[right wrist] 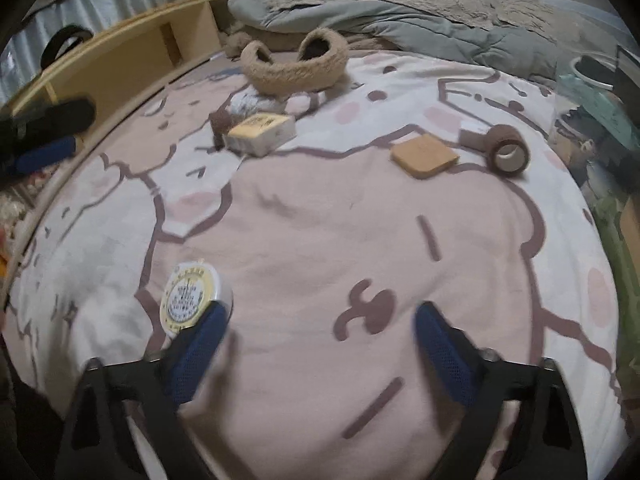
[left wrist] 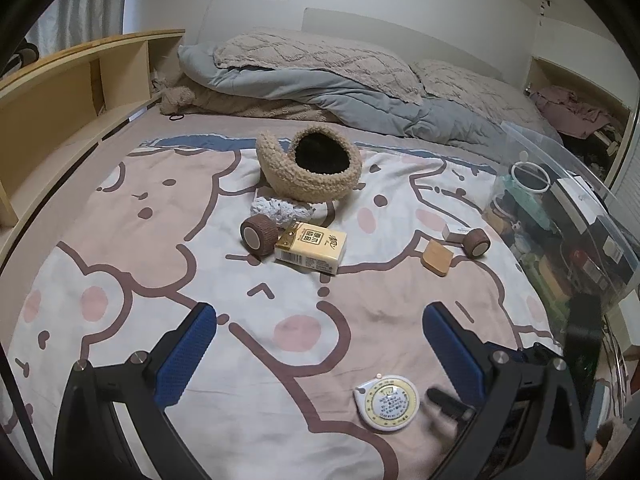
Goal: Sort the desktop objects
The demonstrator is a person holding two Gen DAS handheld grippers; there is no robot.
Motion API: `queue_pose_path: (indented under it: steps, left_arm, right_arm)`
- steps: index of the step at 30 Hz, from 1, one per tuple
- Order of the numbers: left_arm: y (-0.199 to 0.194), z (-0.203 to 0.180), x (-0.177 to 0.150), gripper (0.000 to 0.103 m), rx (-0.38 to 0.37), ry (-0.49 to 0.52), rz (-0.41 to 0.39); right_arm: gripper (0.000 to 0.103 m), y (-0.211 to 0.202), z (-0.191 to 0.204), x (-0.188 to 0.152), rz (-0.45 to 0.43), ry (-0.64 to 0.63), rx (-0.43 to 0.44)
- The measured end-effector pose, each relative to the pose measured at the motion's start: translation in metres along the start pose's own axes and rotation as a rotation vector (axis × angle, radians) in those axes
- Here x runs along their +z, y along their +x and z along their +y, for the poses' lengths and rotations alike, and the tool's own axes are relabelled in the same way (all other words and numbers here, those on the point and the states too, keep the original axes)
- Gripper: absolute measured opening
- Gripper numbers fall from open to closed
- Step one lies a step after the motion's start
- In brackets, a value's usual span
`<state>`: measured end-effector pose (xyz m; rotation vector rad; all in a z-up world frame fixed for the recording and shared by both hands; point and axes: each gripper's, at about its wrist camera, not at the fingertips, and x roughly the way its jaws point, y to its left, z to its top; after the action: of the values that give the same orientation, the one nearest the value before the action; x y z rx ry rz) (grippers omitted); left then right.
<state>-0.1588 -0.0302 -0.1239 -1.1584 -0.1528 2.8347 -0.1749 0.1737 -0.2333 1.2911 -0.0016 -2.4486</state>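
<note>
**Tape measure next up, nothing grabbed yet**

The round tape measure (right wrist: 192, 298) lies flat on the cartoon bedspread (right wrist: 340, 216), just outside the right gripper's (right wrist: 320, 320) left finger, so nothing sits between its spread jaws (probably lining up for a pick). The left gripper (left wrist: 320, 320) hangs released over bare fabric. Farther off sit a yellow box (left wrist: 310, 250), two brown rolls, a wooden block (left wrist: 438, 258) and a fuzzy hat (left wrist: 310, 170). The clear bin (left wrist: 580, 216) at right is cut off, its contents a jumble.
</note>
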Motion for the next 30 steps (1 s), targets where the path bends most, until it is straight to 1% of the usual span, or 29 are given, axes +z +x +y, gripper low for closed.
queue_pose_path:
  steps: [1,2,3,4,6,8,11,13,15,20,23,24,30]
  left_arm:
    - [0.000,0.001,0.000,0.103,-0.002,-0.005,-0.001]
    - [0.000,0.002,0.000,0.103,-0.006,-0.011,-0.002]
    - [0.000,0.003,0.000,0.103,-0.009,-0.013,-0.001]
    - [0.002,0.003,-0.001,0.103,-0.011,-0.015,0.004]
    - [0.003,0.003,-0.001,0.103,-0.014,-0.014,0.012]
    - [0.005,0.002,-0.002,0.103,-0.016,-0.012,0.018]
    - [0.010,0.000,-0.004,0.103,-0.012,-0.019,0.030]
    - [0.017,-0.002,-0.005,0.103,-0.015,-0.011,0.051]
    - [0.023,-0.007,-0.007,0.103,-0.001,0.012,0.059]
    - [0.033,-0.014,-0.012,0.103,0.030,0.068,0.065]
    - [0.036,-0.015,-0.012,0.103,0.016,0.069,0.066]
    - [0.036,-0.016,-0.012,0.103,0.012,0.067,0.067]
    - [0.033,-0.017,-0.012,0.103,-0.001,0.059,0.063]
  right_arm:
    - [0.077,-0.002,-0.006,0.005,-0.006,0.022,0.003]
    - [0.067,-0.003,-0.012,0.010,-0.013,0.039,0.005]
    - [0.054,-0.003,-0.018,0.016,-0.021,0.054,0.002]
    - [0.048,-0.002,-0.025,0.024,-0.030,0.071,-0.008]
    - [0.032,0.002,-0.037,0.040,-0.054,0.103,-0.020]
    - [0.024,0.010,-0.046,0.057,-0.069,0.117,-0.038]
    - [0.020,0.028,-0.057,0.083,-0.072,0.127,-0.057]
    - [0.019,0.043,-0.066,0.101,-0.069,0.154,-0.065]
    - [0.019,0.056,-0.074,0.118,-0.063,0.186,-0.061]
    - [0.019,0.082,-0.087,0.137,-0.033,0.221,-0.078]
    - [0.019,0.097,-0.093,0.134,0.009,0.227,-0.108]
    - [0.019,0.099,-0.093,0.130,0.008,0.221,-0.111]
    - [0.019,0.087,-0.079,0.098,0.006,0.155,-0.148]
